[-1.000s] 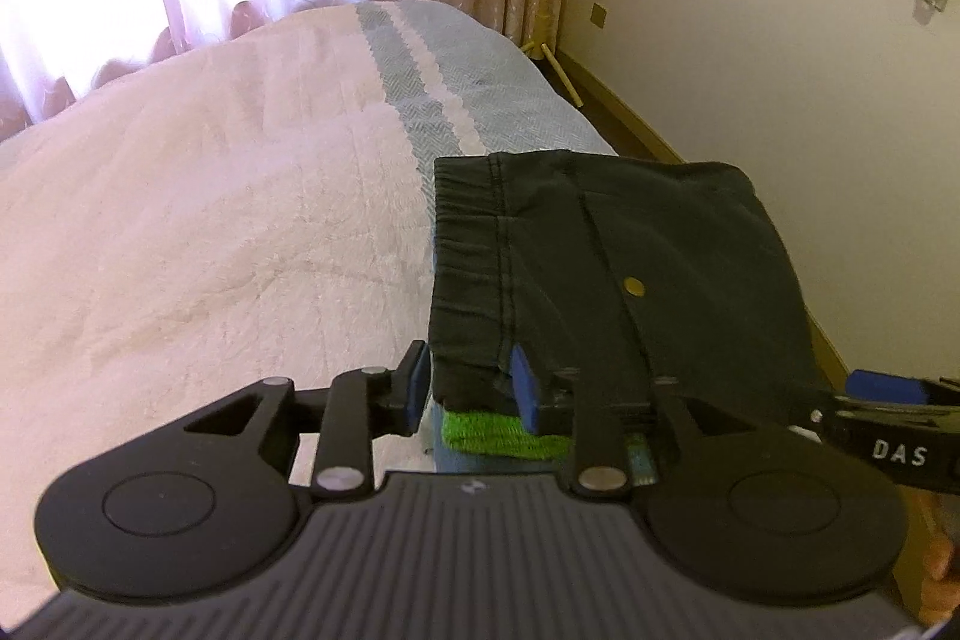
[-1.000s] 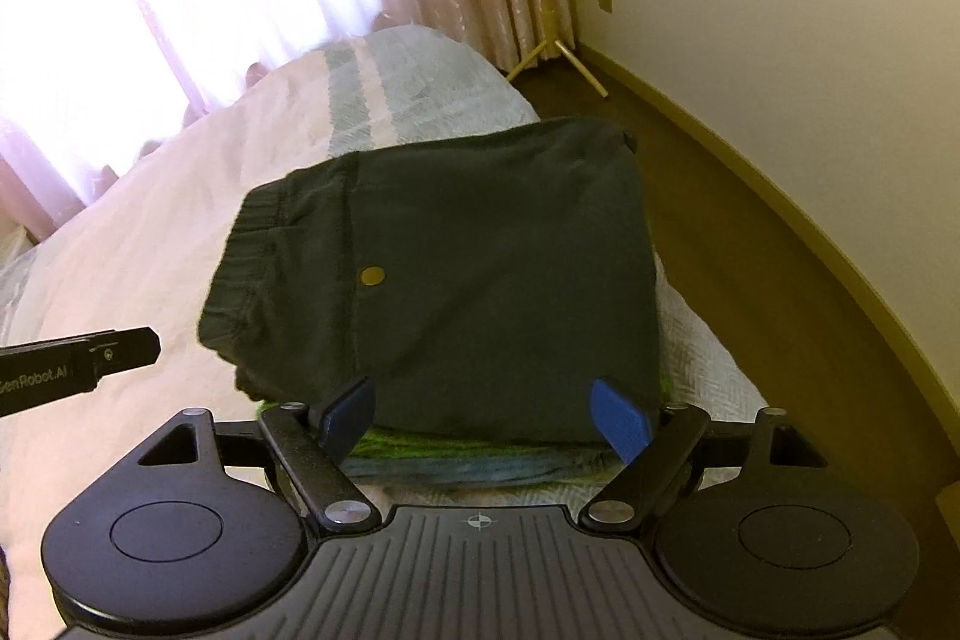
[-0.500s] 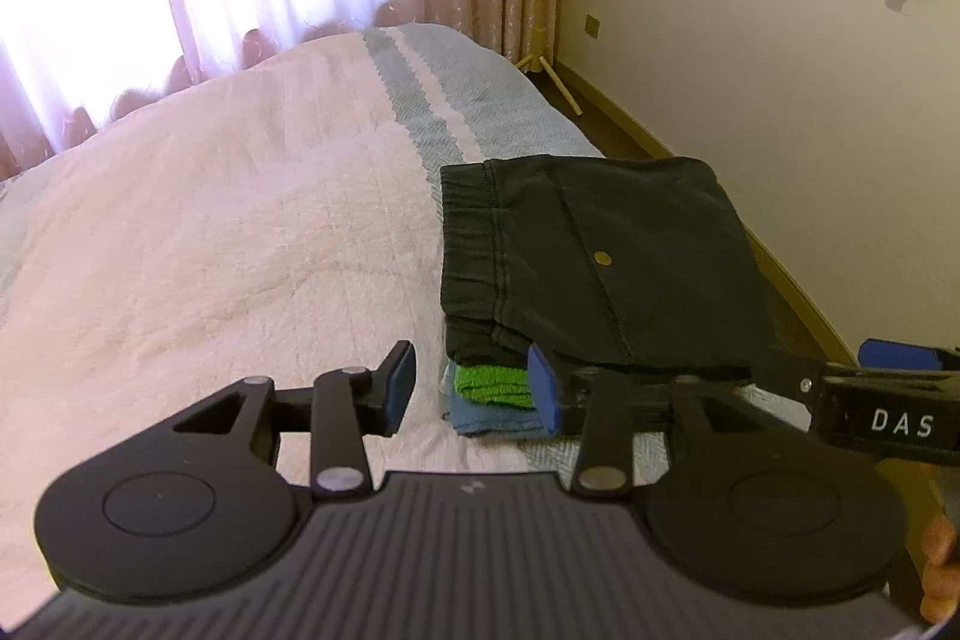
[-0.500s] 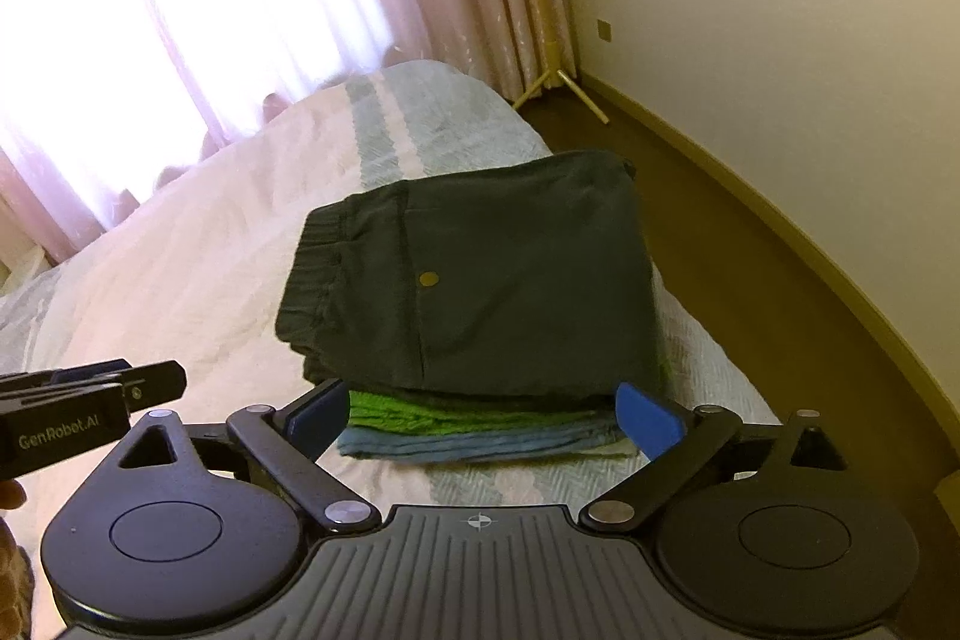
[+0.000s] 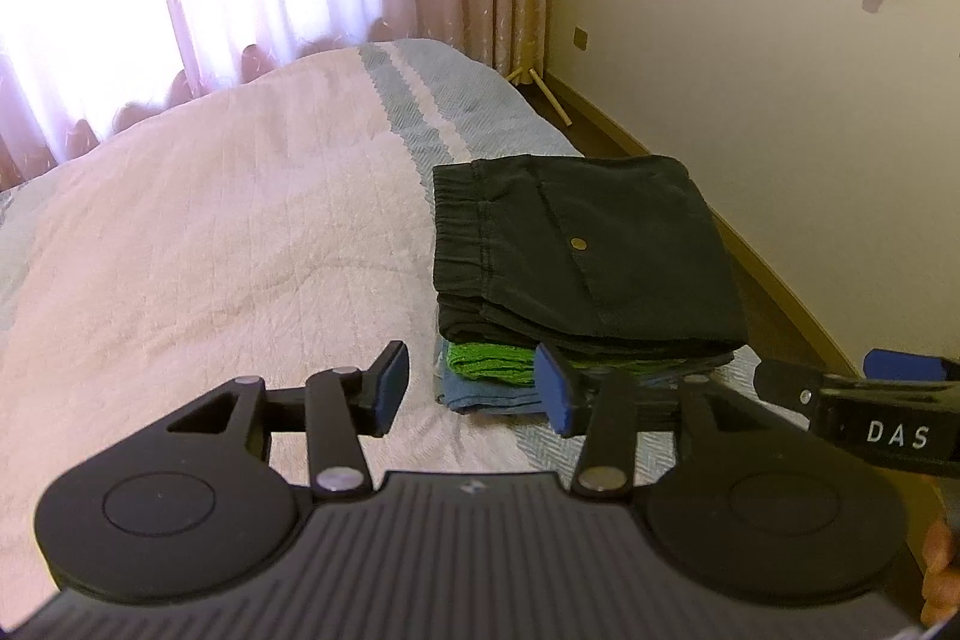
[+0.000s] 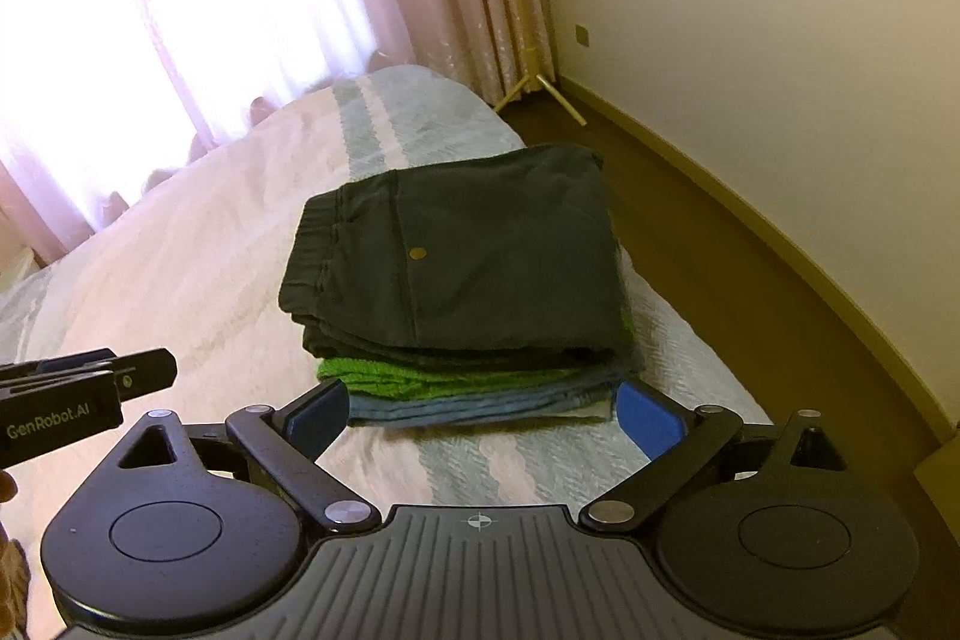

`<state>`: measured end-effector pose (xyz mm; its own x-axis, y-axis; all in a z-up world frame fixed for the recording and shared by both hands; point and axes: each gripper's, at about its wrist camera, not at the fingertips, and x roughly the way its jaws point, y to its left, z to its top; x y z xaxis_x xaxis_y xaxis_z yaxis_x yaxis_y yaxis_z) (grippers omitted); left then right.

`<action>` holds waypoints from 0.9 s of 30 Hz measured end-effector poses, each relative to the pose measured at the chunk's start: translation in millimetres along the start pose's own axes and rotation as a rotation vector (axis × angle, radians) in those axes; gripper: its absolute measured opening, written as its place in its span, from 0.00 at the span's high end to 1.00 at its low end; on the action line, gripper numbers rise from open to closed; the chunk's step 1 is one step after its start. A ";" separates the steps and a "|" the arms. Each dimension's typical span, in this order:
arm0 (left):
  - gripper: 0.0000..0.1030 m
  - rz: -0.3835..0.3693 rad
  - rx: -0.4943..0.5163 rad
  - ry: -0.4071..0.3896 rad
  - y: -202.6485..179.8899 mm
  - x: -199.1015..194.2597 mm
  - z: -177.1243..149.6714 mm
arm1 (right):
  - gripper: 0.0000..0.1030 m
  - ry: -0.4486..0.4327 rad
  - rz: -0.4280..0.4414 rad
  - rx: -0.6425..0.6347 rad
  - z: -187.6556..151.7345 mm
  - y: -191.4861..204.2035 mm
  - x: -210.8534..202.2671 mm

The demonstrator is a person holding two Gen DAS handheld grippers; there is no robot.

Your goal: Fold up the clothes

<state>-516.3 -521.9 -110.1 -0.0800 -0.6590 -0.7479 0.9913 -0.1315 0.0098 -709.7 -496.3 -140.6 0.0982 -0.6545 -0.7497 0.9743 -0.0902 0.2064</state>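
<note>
Clothes stack: dark folded trousers (image 6: 480,268) on top, green garment (image 6: 414,377) under them, blue garment (image 6: 480,406) at the bottom; all on the bed (image 5: 210,250), on its striped blue band near the right-hand edge.
Trousers: waistband to the left, brass button (image 6: 415,254) up, edges fairly square; they overhang the lower layers a little at the right.
Left claw (image 5: 471,388): spread, pinching nothing, hanging just short of the stack's near-left corner, not touching.
Right claw (image 6: 483,412): spread wide, nothing between the pads, lined up with the stack's near edge, apart from it.
Task stage, judged: stack looks finished; no unfolded garment in view.
Risk 1: stack sits close to the bed edge with floor (image 6: 780,250) just beyond; a nudge from the right claw could tip the top layer or slide the pile off.
Risk 2: soft quilt gives under load; pressing near the stack could make the layers lean or splay.
Risk 3: a pad of the left claw snagging the green layer's near edge would drag it out and undo the fold.
Risk 4: both claws are near each other in front of the pile; crossing paths could knock one into the trousers.
Hidden: far side of the stack not visible, alignment there cannot be told.
</note>
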 end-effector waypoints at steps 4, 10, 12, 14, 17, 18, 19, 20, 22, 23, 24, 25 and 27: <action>0.59 -0.002 0.002 -0.001 -2.2 -4.7 -3.4 | 0.05 0.001 -0.018 -0.008 -6.2 -0.2 -5.5; 0.58 -0.003 0.006 0.002 -4.9 -8.8 -9.9 | 0.04 -0.001 -0.044 -0.017 -11.9 1.5 -8.1; 0.57 -0.002 0.007 0.006 -5.6 -8.7 -11.7 | 0.04 -0.008 -0.056 -0.020 -13.5 2.4 -8.5; 0.56 -0.001 0.008 0.009 -6.1 -8.1 -13.4 | 0.04 -0.017 -0.060 -0.018 -14.9 2.3 -8.9; 0.56 0.000 0.008 0.017 -6.8 -5.6 -16.3 | 0.04 -0.007 -0.062 -0.016 -16.4 2.0 -7.5; 0.56 0.000 0.008 0.020 -7.1 -4.9 -17.6 | 0.04 -0.002 -0.066 -0.014 -16.8 1.6 -6.7; 0.56 -0.001 0.008 0.023 -7.4 -4.1 -19.2 | 0.04 0.003 -0.068 -0.012 -17.4 1.0 -5.8; 0.56 0.000 0.008 0.027 -7.3 -3.2 -20.7 | 0.04 0.009 -0.068 -0.011 -18.0 0.3 -4.7; 0.56 -0.001 0.009 0.034 -7.8 -1.0 -23.6 | 0.04 0.023 -0.066 -0.008 -19.3 -1.4 -2.9; 0.56 -0.001 0.011 0.040 -8.3 0.5 -24.9 | 0.04 0.028 -0.066 -0.007 -20.1 -1.7 -2.0; 0.55 -0.001 0.012 0.045 -8.6 1.8 -26.0 | 0.04 0.035 -0.067 -0.006 -21.2 -2.1 -1.0; 0.55 -0.001 0.014 0.049 -9.1 3.2 -27.2 | 0.04 0.043 -0.068 -0.006 -22.4 -2.8 0.2; 0.55 0.000 0.018 0.059 -10.0 5.8 -29.2 | 0.04 0.058 -0.072 -0.005 -24.3 -4.1 2.7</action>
<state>-523.6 -502.8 -134.0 -0.0736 -0.6142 -0.7857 0.9892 -0.1451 0.0207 -708.5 -479.5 -158.7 0.0396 -0.6019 -0.7976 0.9802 -0.1314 0.1478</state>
